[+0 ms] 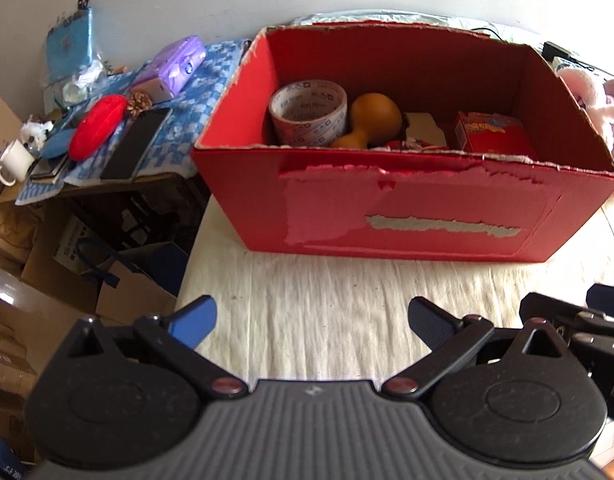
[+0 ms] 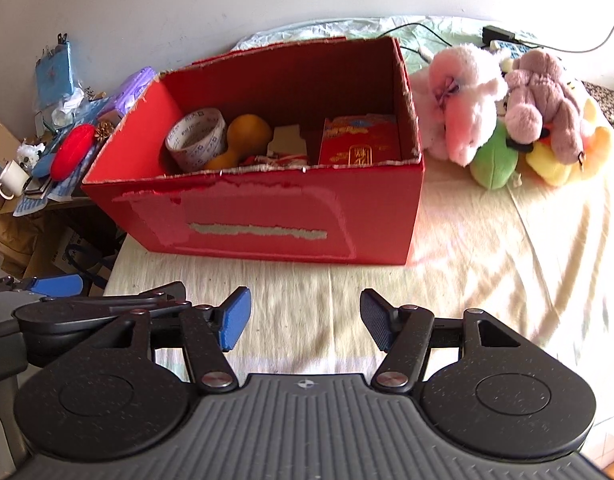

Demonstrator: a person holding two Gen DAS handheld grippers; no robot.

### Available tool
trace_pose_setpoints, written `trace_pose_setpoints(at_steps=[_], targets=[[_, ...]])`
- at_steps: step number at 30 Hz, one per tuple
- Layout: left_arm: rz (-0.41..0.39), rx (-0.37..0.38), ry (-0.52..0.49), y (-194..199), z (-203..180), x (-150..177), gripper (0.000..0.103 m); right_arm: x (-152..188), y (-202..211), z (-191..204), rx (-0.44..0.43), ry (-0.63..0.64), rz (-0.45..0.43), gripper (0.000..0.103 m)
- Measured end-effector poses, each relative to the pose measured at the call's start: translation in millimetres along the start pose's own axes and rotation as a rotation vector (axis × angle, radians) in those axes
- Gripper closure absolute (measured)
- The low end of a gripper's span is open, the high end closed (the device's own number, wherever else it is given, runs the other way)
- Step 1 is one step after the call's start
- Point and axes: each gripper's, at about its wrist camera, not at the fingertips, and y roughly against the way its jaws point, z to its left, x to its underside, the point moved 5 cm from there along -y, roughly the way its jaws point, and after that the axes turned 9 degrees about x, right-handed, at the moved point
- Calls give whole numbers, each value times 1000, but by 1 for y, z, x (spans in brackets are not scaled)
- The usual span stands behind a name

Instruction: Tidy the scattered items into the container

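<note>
Jaws of both the left gripper (image 1: 311, 322) and right gripper (image 2: 305, 318) are held apart, empty; plush toys (image 2: 503, 112) lie right of the box (image 2: 267, 216), nearer the right.

Red box (image 1: 407, 216) front wall hides lower halves of tape roll (image 1: 307, 112) & orange gourd (image 1: 371, 120).
</note>
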Motion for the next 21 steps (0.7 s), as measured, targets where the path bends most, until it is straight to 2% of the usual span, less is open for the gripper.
trace_pose_setpoints(at_steps=[8, 21], targets=[[43, 56, -40, -18, 6, 0, 2, 0, -11, 1, 76, -62, -12, 38], [65, 75, -59, -37, 29, -9, 2, -1, -26, 17, 129, -111, -9, 40]])
